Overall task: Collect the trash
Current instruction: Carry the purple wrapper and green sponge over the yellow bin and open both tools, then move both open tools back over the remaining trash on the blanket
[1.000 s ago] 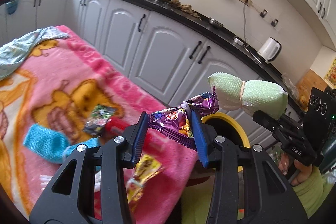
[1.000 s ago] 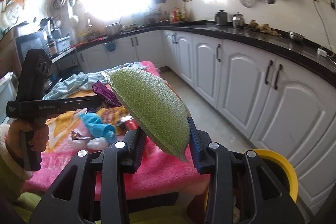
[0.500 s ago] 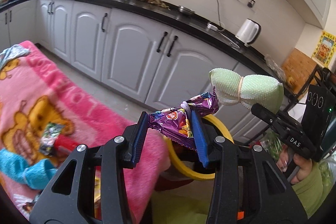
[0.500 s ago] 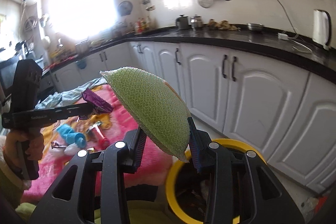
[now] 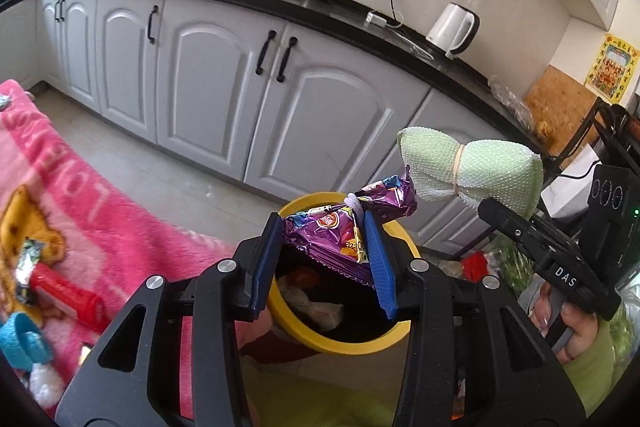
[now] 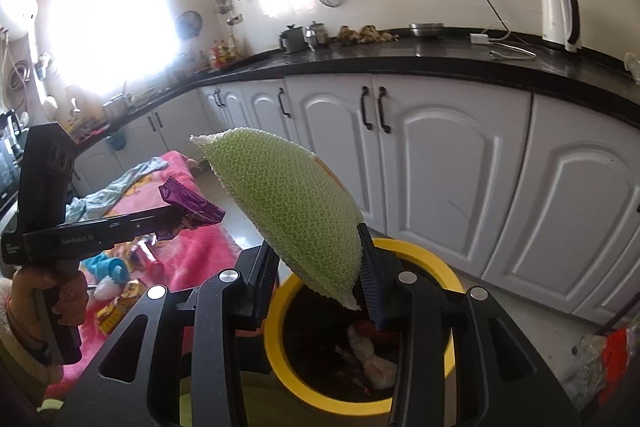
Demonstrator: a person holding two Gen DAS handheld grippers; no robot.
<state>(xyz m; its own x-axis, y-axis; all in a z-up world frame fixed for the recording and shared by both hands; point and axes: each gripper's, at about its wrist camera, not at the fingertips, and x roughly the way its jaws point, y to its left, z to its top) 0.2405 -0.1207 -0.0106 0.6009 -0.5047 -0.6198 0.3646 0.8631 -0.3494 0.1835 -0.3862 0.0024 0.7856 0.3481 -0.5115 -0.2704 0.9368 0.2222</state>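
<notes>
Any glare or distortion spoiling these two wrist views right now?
Right wrist: the window blows out white, hazing the counter beneath it; the green sponge stays sharp. Left wrist: even light, no glare; fisheye bows the countertop; the purple wrapper reads crisp.

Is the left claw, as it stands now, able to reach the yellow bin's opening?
Probably yes. The left claw, shut on the purple wrapper, hangs over the open yellow bin; nothing blocks the way down. The right claw's green sponge stays to one side.
</notes>
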